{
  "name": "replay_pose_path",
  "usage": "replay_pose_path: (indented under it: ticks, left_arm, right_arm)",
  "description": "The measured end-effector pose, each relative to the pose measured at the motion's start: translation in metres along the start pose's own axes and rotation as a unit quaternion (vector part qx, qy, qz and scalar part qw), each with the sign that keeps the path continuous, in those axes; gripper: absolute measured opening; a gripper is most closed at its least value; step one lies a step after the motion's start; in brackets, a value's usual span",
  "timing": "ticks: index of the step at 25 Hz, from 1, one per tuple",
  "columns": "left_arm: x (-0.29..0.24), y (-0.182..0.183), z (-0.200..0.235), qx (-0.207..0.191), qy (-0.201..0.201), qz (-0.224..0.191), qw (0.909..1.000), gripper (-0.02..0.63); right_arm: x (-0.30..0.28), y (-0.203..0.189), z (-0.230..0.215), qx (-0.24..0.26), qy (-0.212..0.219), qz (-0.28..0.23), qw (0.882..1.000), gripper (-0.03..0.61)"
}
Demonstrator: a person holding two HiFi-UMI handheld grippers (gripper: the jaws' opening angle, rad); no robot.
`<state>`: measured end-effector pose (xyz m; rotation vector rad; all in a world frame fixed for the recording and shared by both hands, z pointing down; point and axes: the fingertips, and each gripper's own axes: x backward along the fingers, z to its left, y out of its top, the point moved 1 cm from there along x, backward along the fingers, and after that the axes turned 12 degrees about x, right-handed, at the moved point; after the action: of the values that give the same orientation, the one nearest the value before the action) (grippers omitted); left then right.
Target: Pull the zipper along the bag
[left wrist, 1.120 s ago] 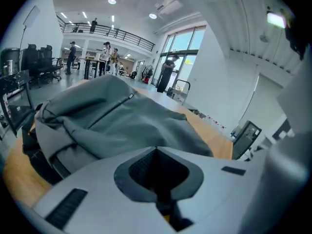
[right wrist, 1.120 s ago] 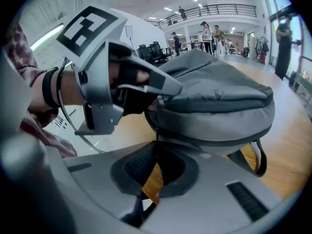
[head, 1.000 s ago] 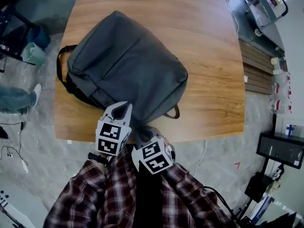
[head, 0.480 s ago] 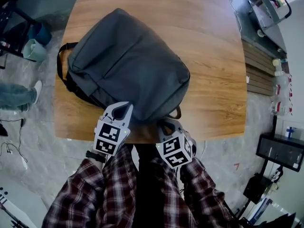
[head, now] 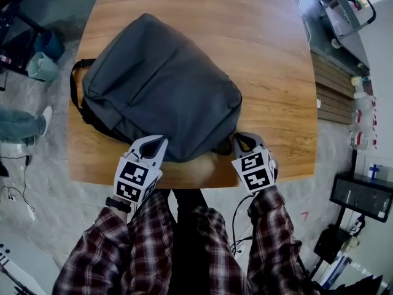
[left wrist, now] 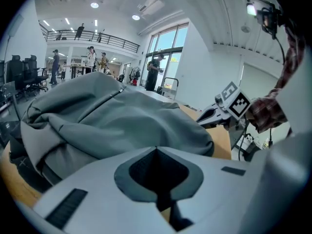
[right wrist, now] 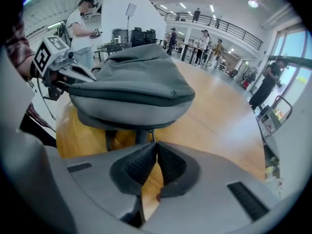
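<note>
My left gripper [head: 155, 142] is pinched shut on the near edge of the bag [head: 159, 85]. My right gripper [head: 241, 137] has its jaws together on the zipper pull [right wrist: 154, 137] at the bag's right corner.

Plaid sleeves [head: 98, 251], white left tool [head: 156, 142], right tool [head: 243, 137], seemingly dark wristband [head: 116, 204]

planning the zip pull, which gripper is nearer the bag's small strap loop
Right. The right gripper is at the strap loop; the left gripper is further along the bag, at its near edge.
</note>
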<state>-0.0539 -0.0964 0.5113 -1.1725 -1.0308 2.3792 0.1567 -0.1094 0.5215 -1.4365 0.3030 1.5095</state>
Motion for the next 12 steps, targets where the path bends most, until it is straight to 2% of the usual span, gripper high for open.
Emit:
replay_pose_path:
  ticks: [4,8,10,12]
  left_arm:
    - [0.002,0.000,-0.001,-0.009,-0.004,-0.002,0.9999,0.009]
    - [-0.001,0.004,0.002,-0.069,-0.017,0.014,0.9974,0.009]
    - [-0.005,0.007,0.008,-0.112,-0.015,0.033,0.9931,0.010]
    - [-0.010,0.013,0.016,-0.138,-0.009,0.057,0.9888,0.011]
  right_arm:
    - [-0.004,0.004,0.000,-0.034,0.008,-0.003,0.999,0.012]
    - [0.008,-0.001,0.016,-0.064,0.028,-0.010,0.998,0.011]
    - [0.013,-0.005,0.032,-0.075,0.042,-0.010,0.996,0.011]
    - [0.020,-0.006,0.052,-0.102,0.058,-0.019,0.993,0.011]
